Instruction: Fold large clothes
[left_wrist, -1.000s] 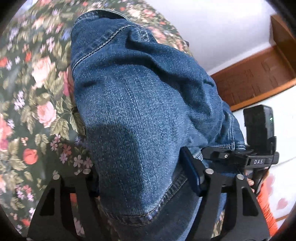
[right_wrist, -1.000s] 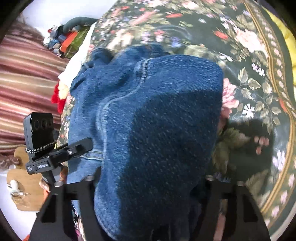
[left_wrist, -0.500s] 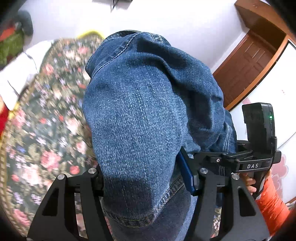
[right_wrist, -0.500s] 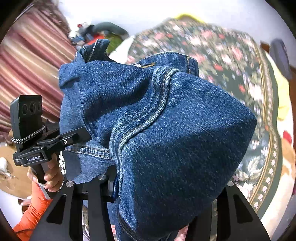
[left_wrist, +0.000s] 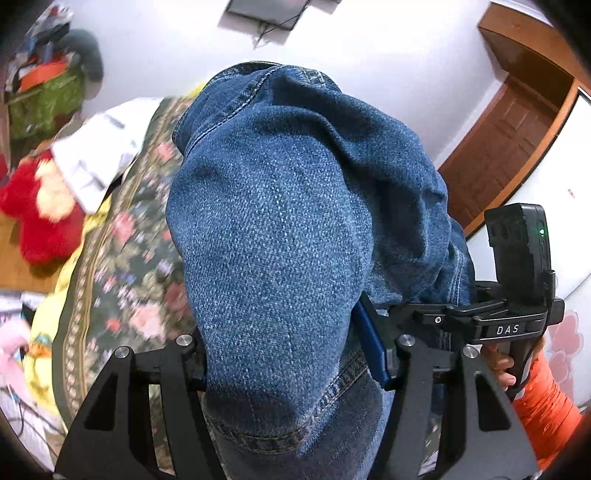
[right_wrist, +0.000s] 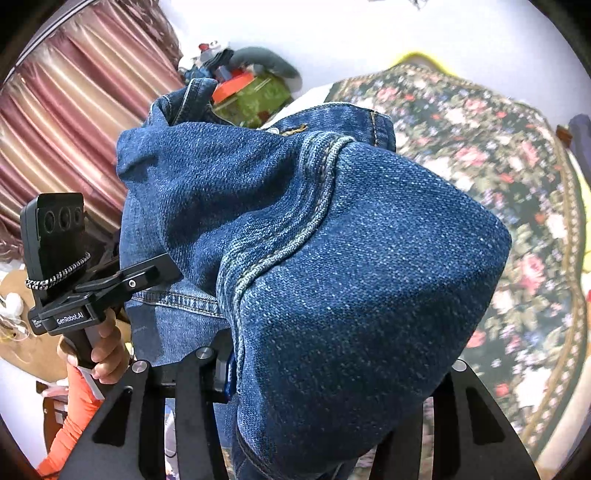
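The blue jeans (left_wrist: 280, 236) are bulging up between the fingers of the left gripper (left_wrist: 291, 354), which is pinching a thick fold of denim near a stitched hem. The right gripper (right_wrist: 332, 373) is clamping another bunch of the same jeans (right_wrist: 332, 258), a seam running across the cloth just above its fingers. Both bundles are hanging raised above the floral bedspread (right_wrist: 517, 192), apart from it. Denim is hiding most of each right fingertip, so how deep the cloth sits there is probably unclear. Each view is showing the other gripper beside the fabric.
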